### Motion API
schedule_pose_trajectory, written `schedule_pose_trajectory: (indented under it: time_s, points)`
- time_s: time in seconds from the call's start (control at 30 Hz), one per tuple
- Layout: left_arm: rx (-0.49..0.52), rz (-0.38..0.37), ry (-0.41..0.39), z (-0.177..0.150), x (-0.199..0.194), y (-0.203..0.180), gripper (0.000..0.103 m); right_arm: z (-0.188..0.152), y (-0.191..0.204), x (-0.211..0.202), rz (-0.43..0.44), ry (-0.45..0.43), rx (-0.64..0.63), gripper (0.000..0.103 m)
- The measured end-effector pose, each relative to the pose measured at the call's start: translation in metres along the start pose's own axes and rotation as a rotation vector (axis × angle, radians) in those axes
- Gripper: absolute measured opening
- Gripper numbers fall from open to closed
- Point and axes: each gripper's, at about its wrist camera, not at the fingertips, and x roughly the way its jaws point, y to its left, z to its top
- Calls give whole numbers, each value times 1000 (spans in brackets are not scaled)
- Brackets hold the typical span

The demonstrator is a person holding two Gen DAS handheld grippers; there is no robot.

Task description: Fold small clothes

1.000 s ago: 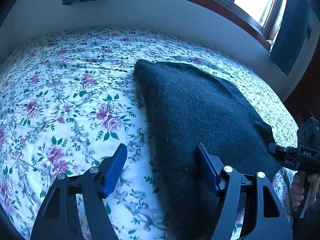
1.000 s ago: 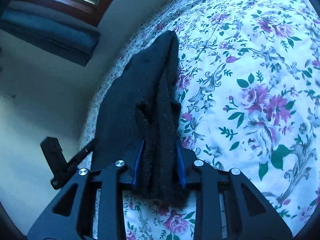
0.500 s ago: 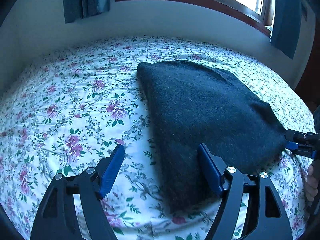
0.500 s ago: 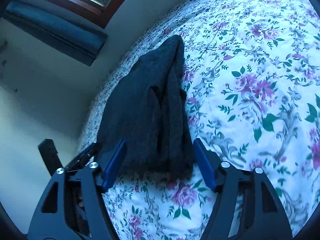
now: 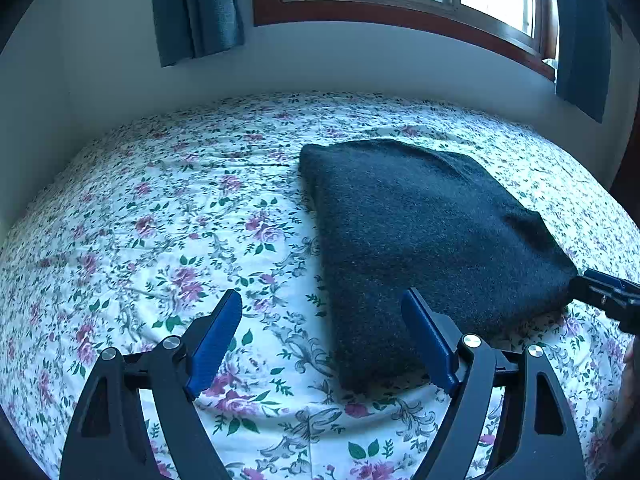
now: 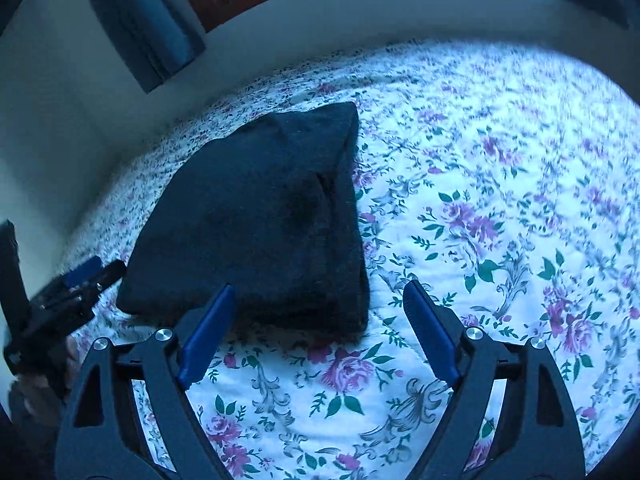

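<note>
A dark, fuzzy garment [image 5: 420, 236] lies folded flat on the floral bedsheet [image 5: 180, 240]; it also shows in the right wrist view [image 6: 256, 232]. My left gripper [image 5: 324, 340] is open and empty, just short of the garment's near left corner. My right gripper [image 6: 316, 332] is open and empty, just short of the near edge of the garment. The right gripper's tip shows in the left wrist view [image 5: 608, 296] beside the garment's right corner. The left gripper shows in the right wrist view [image 6: 76, 284] beside the garment's left corner.
The bed runs up to a white wall [image 5: 360, 64] with a wood-framed window [image 5: 400, 4] and blue curtains [image 5: 196, 8]. The floral sheet [image 6: 500, 220] stretches to the right of the garment in the right wrist view.
My right gripper opened and let go of the garment, then drew back from it. My left gripper also drew back and rose. The garment now lies flat.
</note>
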Motion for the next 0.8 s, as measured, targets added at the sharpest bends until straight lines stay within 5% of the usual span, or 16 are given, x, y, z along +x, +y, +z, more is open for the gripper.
schedule_pose_trajectory:
  time_s: [0.8]
  points:
    - [-37, 45, -34, -3, -20, 2, 82, -3, 15, -5, -82, -38, -45, 90]
